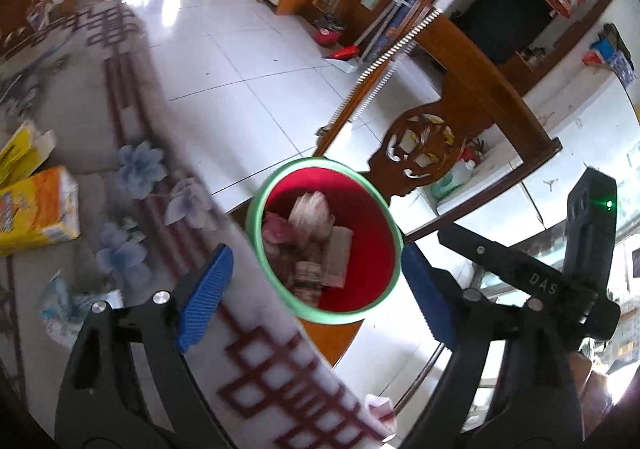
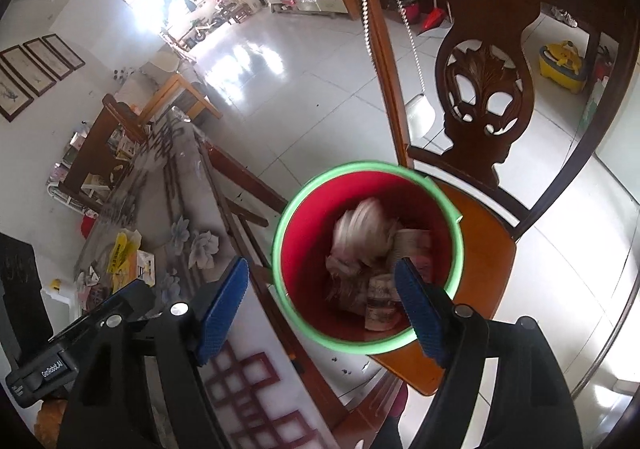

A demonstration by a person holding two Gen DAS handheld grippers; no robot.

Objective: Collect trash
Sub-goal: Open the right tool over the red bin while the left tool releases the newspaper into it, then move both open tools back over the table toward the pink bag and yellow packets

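Black right tool (image 1: pixel 592 249) reads "DAS", left tool (image 2: pixel 44 365) "GenRobot.AI"; both released above red bin (image 2: pixel 320 261).

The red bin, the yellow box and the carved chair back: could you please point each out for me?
red bin (image 2: pixel 450 209), right wrist view, green rim.
yellow box (image 1: pixel 40 209), left wrist view, top face.
carved chair back (image 2: pixel 484 101), right wrist view, carved centre.

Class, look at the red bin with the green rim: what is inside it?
The red bin holds crumpled paper and flattened wrappers. Its bottom is covered by them.
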